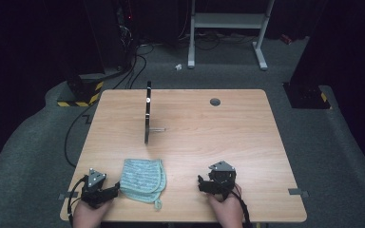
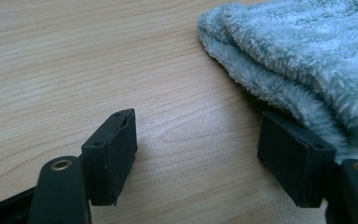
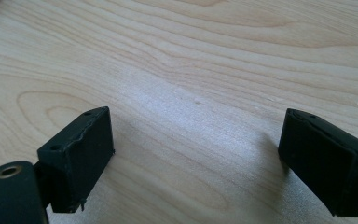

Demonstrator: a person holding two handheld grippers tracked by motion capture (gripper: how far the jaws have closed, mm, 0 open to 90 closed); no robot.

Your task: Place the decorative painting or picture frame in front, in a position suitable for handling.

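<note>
Cloth [image 1: 143, 176] near table's [image 1: 247, 142] front edge is judged soft, light, floppy; best pinched at its left hem. Left gripper [image 2: 198, 154] & right gripper [image 3: 196, 161] jaws held wide apart, nothing gripped.

Dark lab w/ hazard-striped bases [image 1: 78, 102], floor cables [image 1: 133, 71], metal frame [image 1: 228, 21].

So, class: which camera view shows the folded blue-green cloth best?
The high view: the whole cloth lies flat on the table, outline complete. The left gripper view gives a close, cropped corner showing fluffy folded layers. The right gripper view catches a sliver at its top-left corner.
</note>
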